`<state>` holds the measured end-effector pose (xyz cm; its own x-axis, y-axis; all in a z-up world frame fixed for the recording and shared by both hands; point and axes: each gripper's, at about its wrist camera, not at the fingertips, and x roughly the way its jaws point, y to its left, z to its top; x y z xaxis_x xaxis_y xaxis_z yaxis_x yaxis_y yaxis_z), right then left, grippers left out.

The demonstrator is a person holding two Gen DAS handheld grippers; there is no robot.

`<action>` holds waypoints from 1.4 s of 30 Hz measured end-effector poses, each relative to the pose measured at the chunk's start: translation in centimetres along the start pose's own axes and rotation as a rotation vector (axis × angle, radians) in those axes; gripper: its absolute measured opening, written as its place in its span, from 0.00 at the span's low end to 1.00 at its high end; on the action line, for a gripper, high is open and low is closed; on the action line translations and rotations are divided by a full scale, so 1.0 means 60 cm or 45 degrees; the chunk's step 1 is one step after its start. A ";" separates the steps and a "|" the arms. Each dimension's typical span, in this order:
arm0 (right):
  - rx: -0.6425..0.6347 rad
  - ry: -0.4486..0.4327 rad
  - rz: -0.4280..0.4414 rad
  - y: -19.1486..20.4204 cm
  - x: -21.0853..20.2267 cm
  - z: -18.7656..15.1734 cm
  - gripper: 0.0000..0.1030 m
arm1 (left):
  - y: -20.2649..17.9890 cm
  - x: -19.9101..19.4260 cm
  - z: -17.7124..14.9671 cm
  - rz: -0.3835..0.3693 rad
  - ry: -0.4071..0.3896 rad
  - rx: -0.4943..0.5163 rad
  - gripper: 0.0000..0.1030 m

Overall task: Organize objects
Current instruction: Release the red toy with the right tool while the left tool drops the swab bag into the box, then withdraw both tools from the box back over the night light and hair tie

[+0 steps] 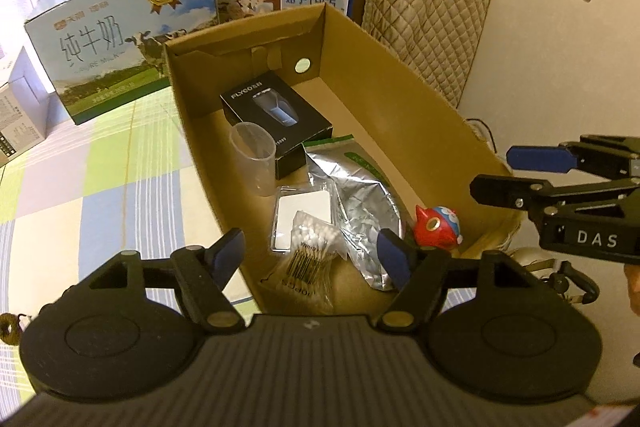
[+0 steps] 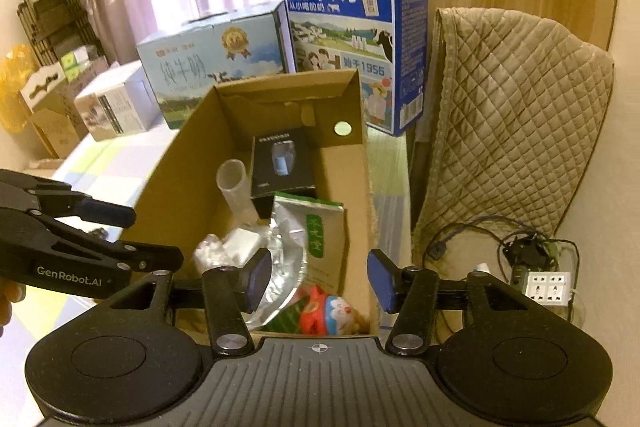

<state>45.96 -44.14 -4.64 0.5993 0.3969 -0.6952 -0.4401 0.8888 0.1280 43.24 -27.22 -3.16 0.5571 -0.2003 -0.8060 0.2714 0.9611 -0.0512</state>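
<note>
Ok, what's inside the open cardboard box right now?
In the cardboard box: black shaver box, clear cup, foil pouch, cotton swabs, white case, red toy. Anything beneath them is hidden.

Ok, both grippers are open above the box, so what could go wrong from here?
The cotton swab bag lies across the white case and against the foil pouch, so a grab may drag its neighbours. The clear cup leans on the black box and could tip. The red toy sits in a corner of the cardboard box, awkward for the right gripper.
</note>
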 end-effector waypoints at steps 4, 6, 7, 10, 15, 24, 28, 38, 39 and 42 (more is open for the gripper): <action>0.010 -0.023 0.016 0.022 -0.020 -0.007 0.49 | 0.011 -0.034 -0.013 -0.008 -0.041 -0.014 0.68; 0.013 -0.032 0.026 0.036 -0.029 -0.011 0.49 | 0.019 -0.054 -0.022 -0.013 -0.068 -0.018 0.68; 0.013 -0.037 0.031 0.044 -0.033 -0.013 0.49 | 0.024 -0.065 -0.027 -0.015 -0.083 -0.022 0.68; 0.009 -0.050 0.052 0.074 -0.047 -0.019 0.50 | 0.041 -0.094 -0.045 -0.018 -0.117 -0.037 0.68; -0.003 -0.062 0.092 0.135 -0.063 -0.030 0.50 | 0.083 -0.134 -0.085 -0.017 -0.141 -0.075 0.68; -0.026 -0.048 0.182 0.257 -0.057 -0.047 0.50 | 0.180 -0.199 -0.161 0.016 -0.153 -0.137 0.68; -0.029 -0.025 0.237 0.316 -0.040 -0.055 0.50 | 0.227 -0.220 -0.198 0.052 -0.143 -0.166 0.68; -0.014 0.069 0.310 0.425 0.027 -0.084 0.50 | 0.344 -0.247 -0.280 0.116 -0.101 -0.267 0.68; -0.016 0.076 0.309 0.432 0.035 -0.087 0.50 | 0.357 -0.247 -0.288 0.127 -0.093 -0.277 0.68; -0.026 0.102 0.307 0.456 0.062 -0.092 0.50 | 0.386 -0.243 -0.302 0.148 -0.074 -0.303 0.68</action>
<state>32.45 -19.61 -7.64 0.4210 0.5769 -0.6999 -0.5781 0.7653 0.2831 27.16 1.42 -3.27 0.6198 -0.0900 -0.7796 0.0145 0.9945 -0.1034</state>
